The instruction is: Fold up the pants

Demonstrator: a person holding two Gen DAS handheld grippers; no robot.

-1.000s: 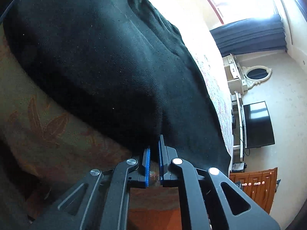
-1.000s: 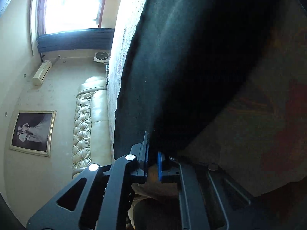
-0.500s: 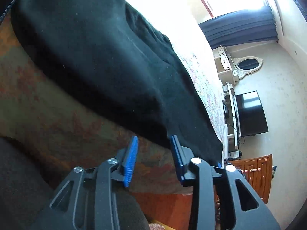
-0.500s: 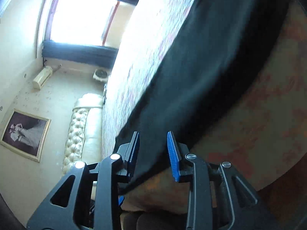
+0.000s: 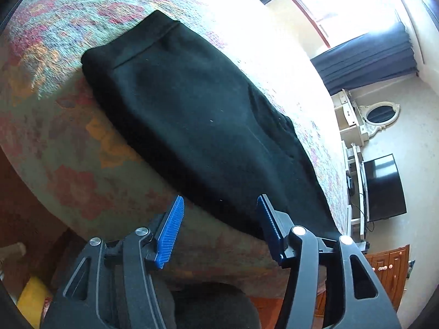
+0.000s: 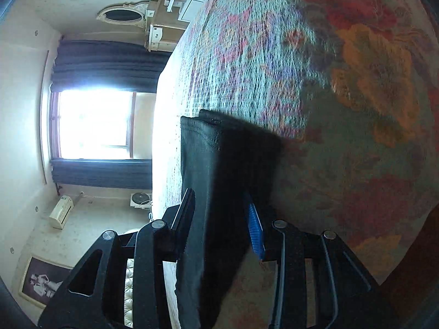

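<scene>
Your left gripper (image 5: 219, 226) has its blue-padded fingers (image 5: 171, 229) spread wide, gripping nothing, just short of the black fabric pants (image 5: 192, 115), which lie folded lengthwise on the floral bedspread (image 5: 68, 150). Your right gripper (image 6: 221, 224) also stands open, straddling the pants' edge (image 6: 219, 192); whether its fingers touch cloth seems unclear.

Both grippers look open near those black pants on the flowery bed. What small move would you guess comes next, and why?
Probably close the right gripper on the pants: its jaws stand apart with the dark fabric between them, while the left gripper is open just short of the edge.
</scene>
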